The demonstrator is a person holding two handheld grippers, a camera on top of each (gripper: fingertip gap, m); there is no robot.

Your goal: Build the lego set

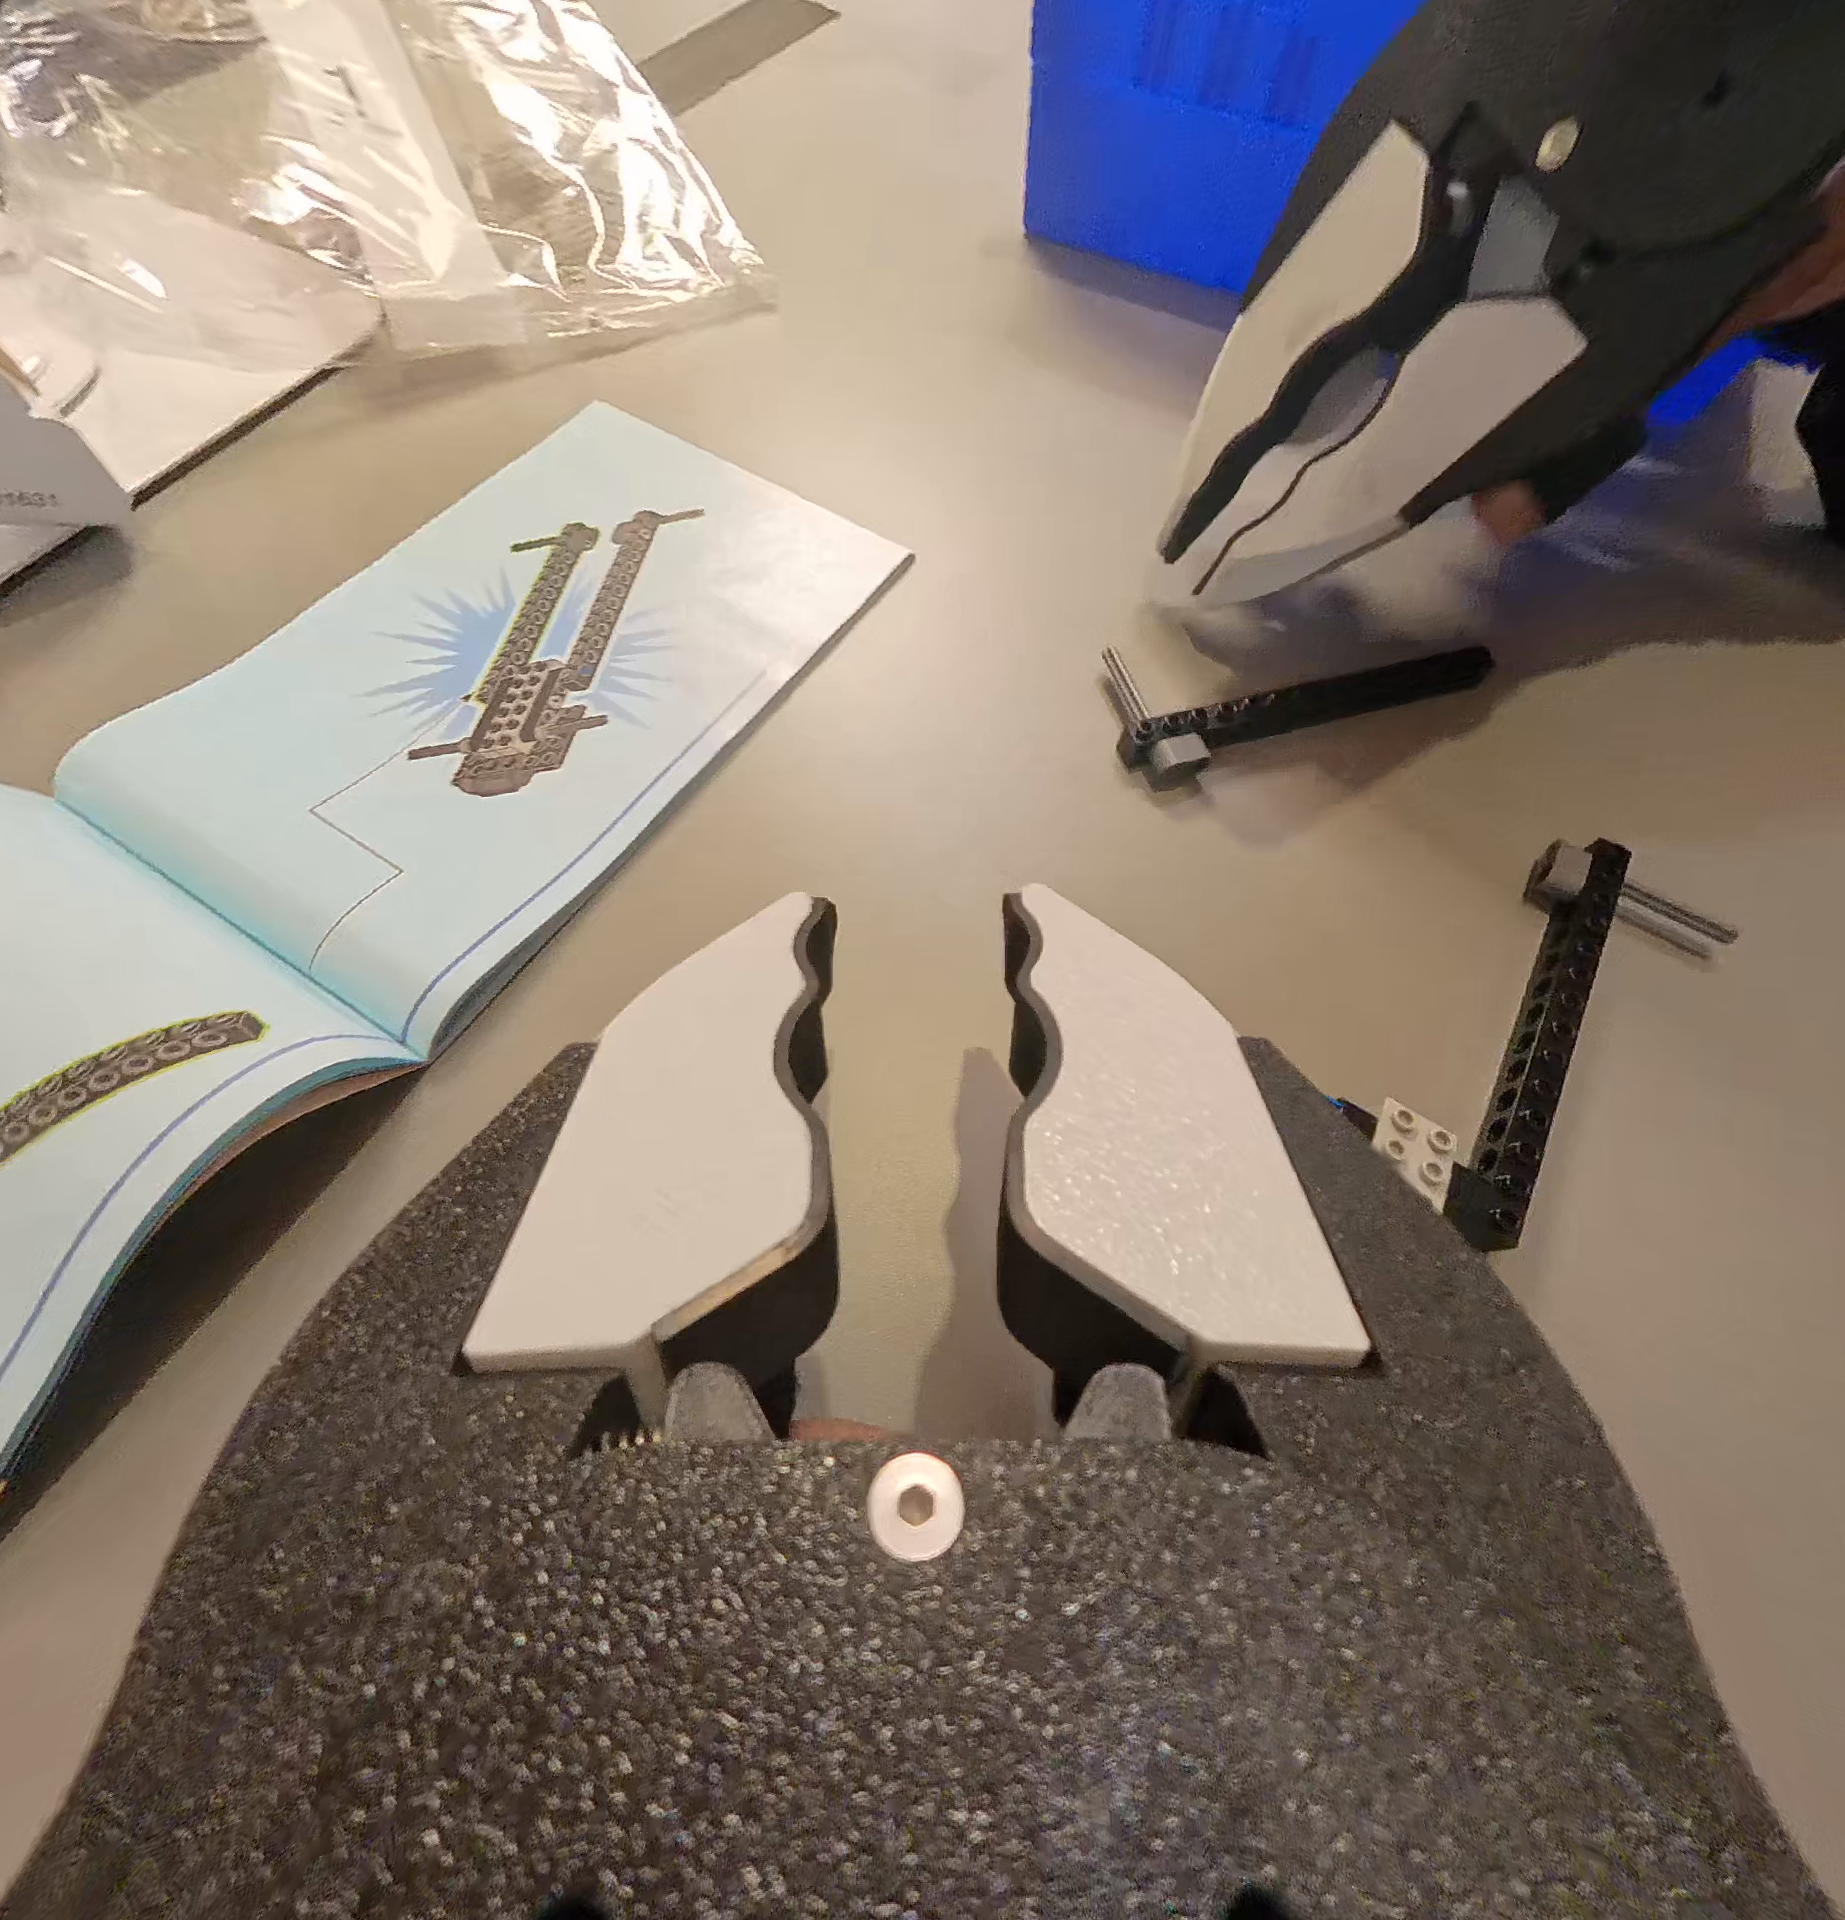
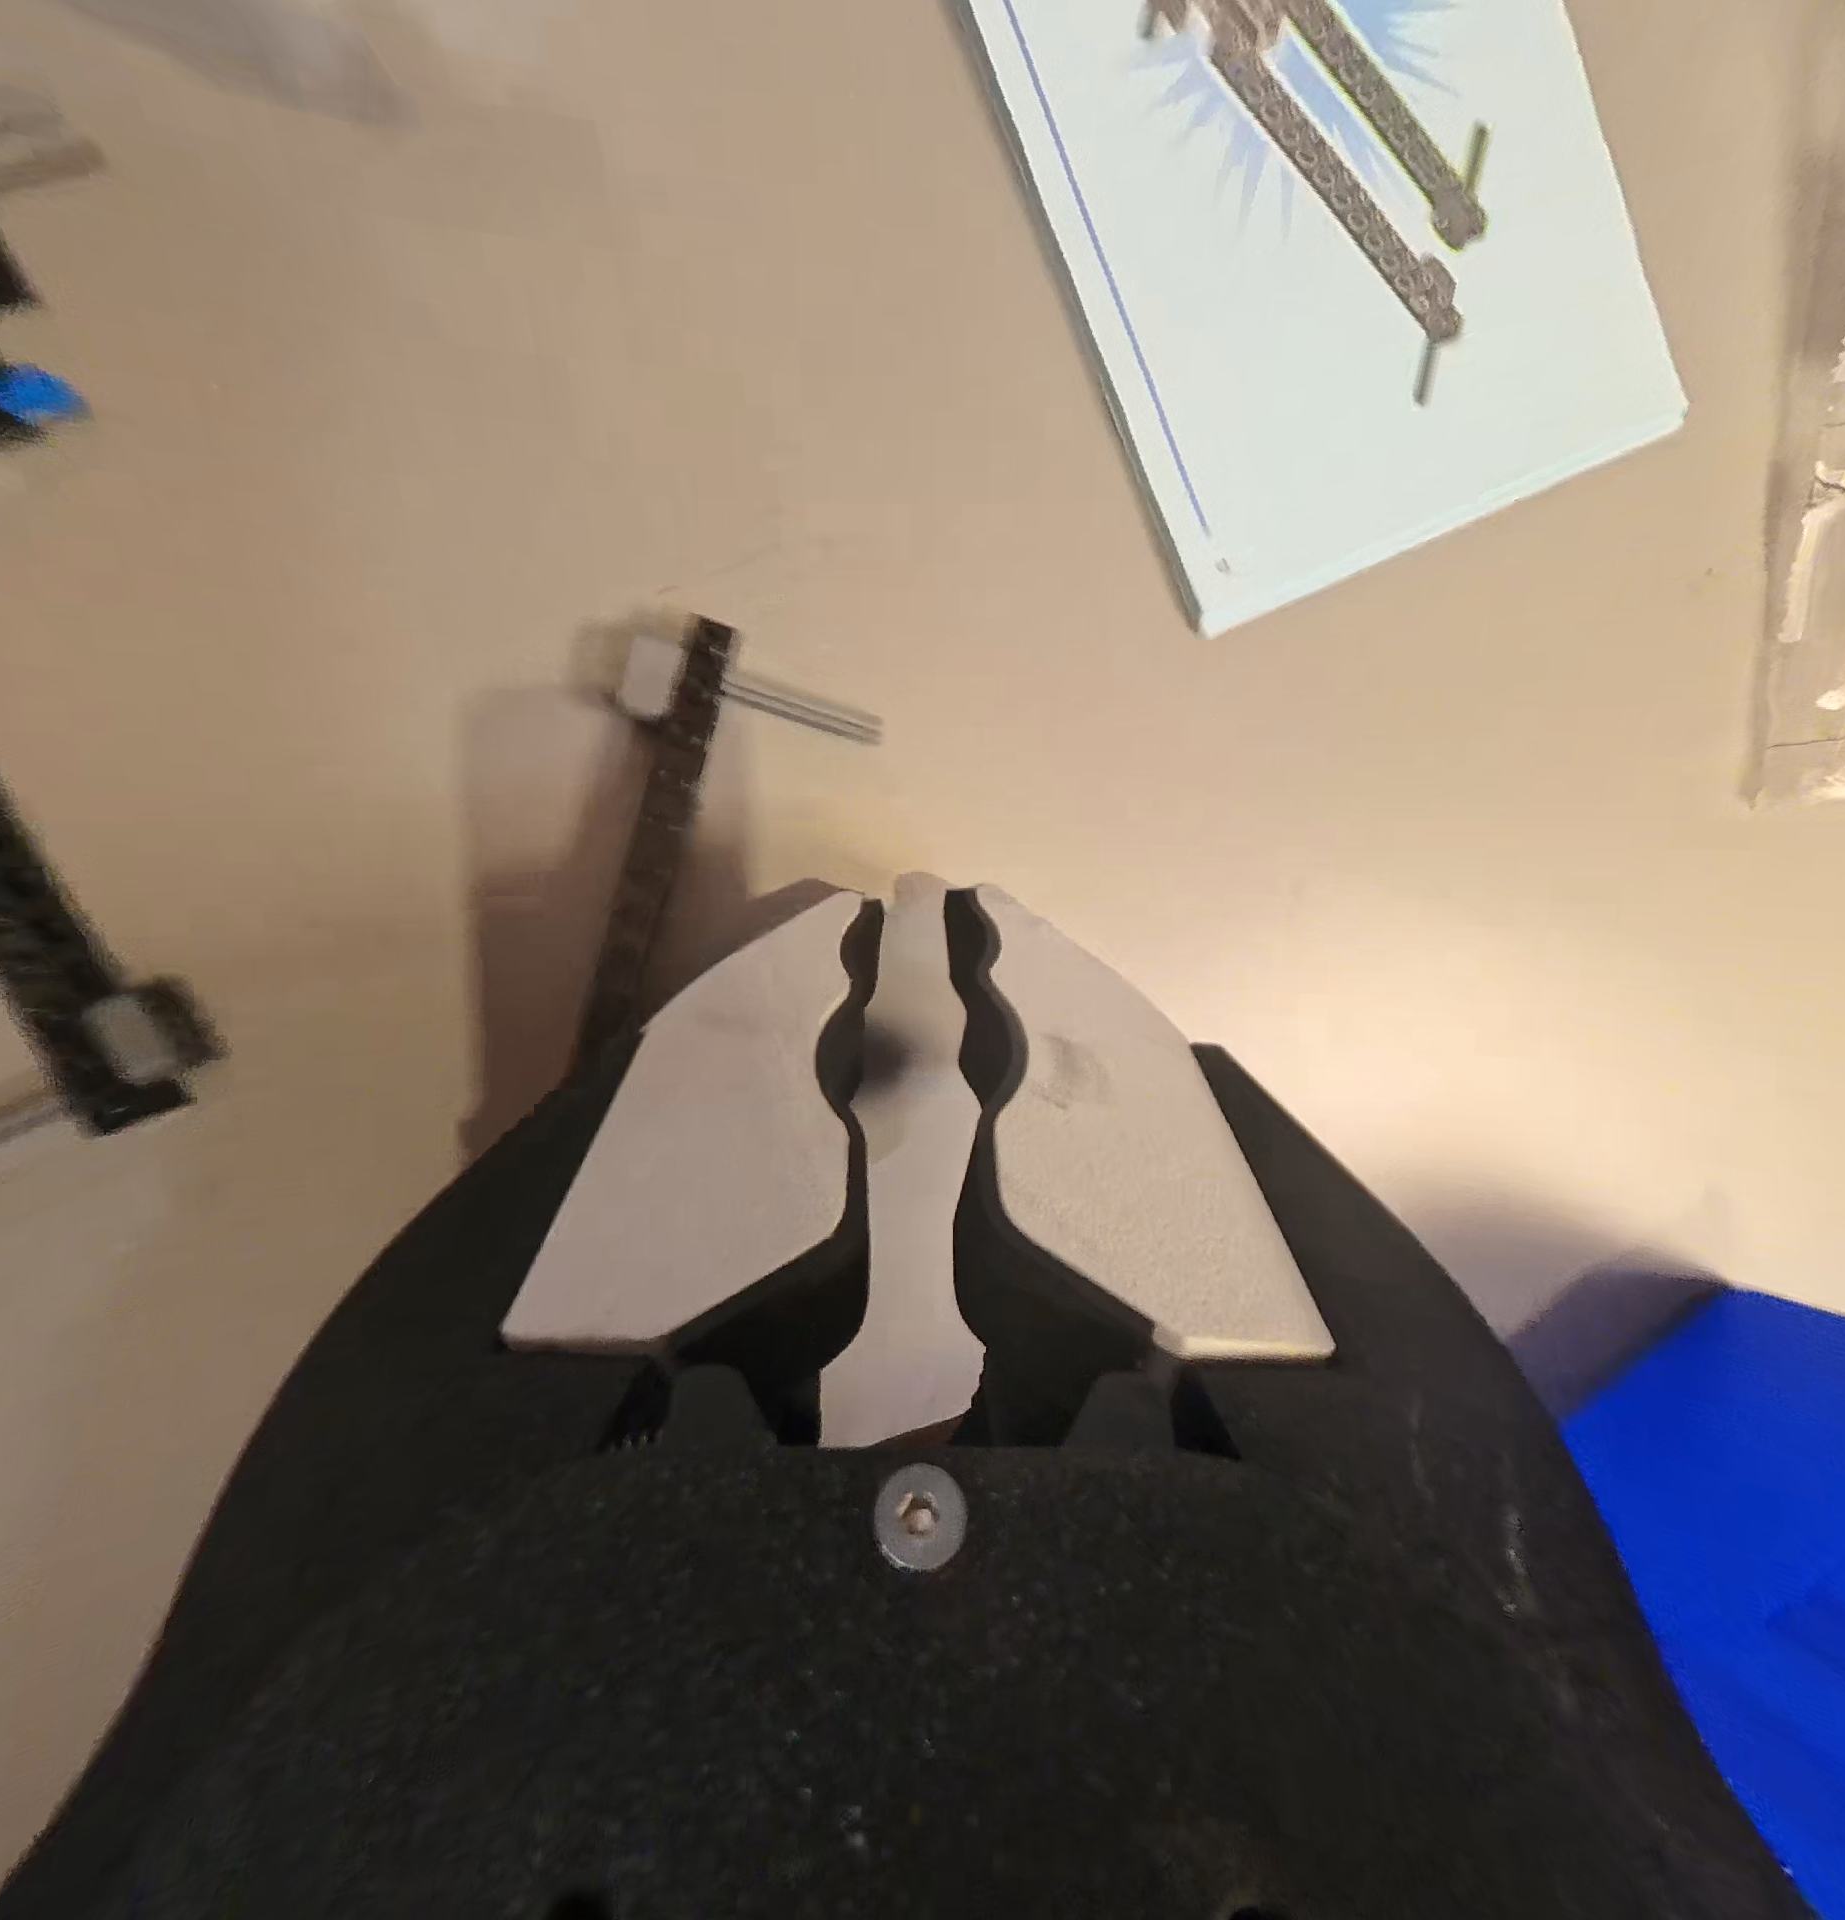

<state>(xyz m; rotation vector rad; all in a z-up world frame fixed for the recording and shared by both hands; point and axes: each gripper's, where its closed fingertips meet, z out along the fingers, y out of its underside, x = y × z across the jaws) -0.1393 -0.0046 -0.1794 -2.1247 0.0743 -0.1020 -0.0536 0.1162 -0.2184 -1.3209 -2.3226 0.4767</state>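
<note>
Left gripper [image 1: 918, 914] nearest, fingers apart over bare table [image 1: 949, 520], gripping nothing. To its right, black beam with white brick [image 1: 1552, 1039]; to its left, open booklet [image 1: 482, 727]. Farther off, right gripper [image 2: 913, 894] narrowed onto a pale piece [image 2: 913, 1143], blurred, tip poking out. Just beside that gripper, second black beam [image 1: 1313, 696] lying flat. Beyond, blue box [image 1: 1157, 156] and plastic bags [image 1: 378, 156].
</note>
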